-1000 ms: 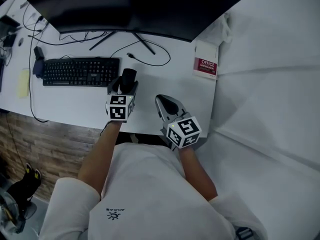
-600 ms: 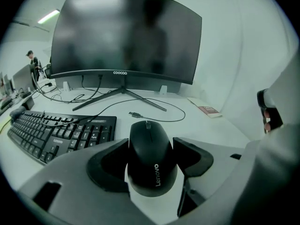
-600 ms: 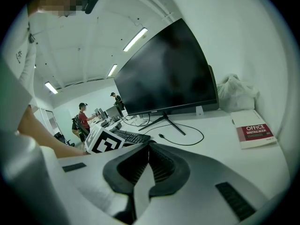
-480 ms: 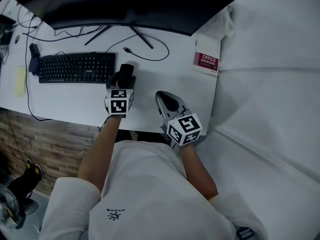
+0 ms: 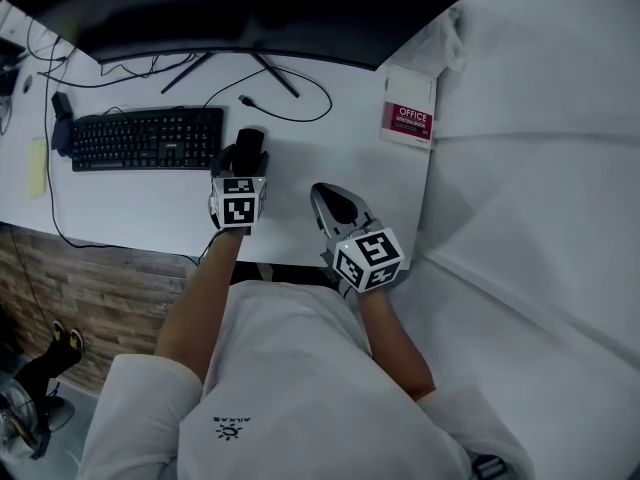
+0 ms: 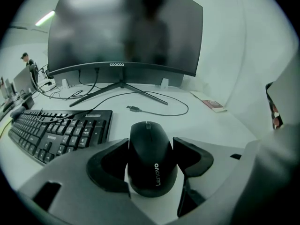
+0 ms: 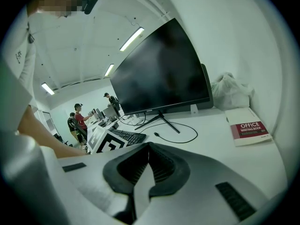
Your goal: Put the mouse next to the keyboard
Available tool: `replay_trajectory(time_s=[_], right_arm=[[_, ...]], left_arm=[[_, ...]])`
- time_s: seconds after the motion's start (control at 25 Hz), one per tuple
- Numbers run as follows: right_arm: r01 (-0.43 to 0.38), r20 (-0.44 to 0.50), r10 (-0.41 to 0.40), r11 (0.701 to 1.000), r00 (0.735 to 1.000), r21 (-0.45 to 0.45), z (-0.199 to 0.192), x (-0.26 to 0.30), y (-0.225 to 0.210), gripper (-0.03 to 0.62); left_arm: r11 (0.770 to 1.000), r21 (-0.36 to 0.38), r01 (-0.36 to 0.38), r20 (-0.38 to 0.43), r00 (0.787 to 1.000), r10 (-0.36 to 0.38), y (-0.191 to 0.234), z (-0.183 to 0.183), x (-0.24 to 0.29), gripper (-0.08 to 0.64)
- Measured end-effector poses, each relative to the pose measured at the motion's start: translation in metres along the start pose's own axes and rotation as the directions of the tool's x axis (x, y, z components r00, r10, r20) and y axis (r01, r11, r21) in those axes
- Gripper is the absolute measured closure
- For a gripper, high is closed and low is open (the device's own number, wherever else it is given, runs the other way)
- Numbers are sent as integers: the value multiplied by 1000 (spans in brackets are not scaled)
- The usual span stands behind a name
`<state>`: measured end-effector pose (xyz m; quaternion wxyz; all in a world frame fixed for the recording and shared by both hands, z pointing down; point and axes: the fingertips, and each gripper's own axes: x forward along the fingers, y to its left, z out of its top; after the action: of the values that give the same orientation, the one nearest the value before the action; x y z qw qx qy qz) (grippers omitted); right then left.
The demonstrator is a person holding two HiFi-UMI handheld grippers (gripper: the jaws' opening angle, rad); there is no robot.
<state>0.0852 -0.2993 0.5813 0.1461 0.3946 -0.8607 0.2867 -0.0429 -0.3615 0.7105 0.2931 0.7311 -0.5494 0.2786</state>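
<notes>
A black Lenovo mouse sits between the jaws of my left gripper, which is shut on its two sides. In the head view the mouse is just right of the black keyboard, low over the white desk; whether it touches the desk is hidden. The keyboard lies close on the left of the mouse. My right gripper hovers near the desk's front edge, to the right of the left one. Its jaws meet with nothing between them.
A dark curved monitor on a forked stand spans the back of the desk. A loose black cable lies behind the mouse. A white-and-red book lies at the right edge, and a crumpled white bag sits behind it.
The left gripper with the mouse has edged slightly forward beside the keyboard's right end. The right gripper has stayed in place.
</notes>
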Motion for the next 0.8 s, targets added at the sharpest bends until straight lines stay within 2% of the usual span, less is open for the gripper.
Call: replay_trajectory(time_s=[0.48,0.8], right_arm=[[7,2,-7,1000,1000,5,2,1,-2,574],[7,5,-7,1000,1000,5,2,-1,3,574]], left_arm=[[1000,24,-16,-30,999,17,0,-5,9,258],[997,78,-15,-13,1000,16,-2,0,4,244]])
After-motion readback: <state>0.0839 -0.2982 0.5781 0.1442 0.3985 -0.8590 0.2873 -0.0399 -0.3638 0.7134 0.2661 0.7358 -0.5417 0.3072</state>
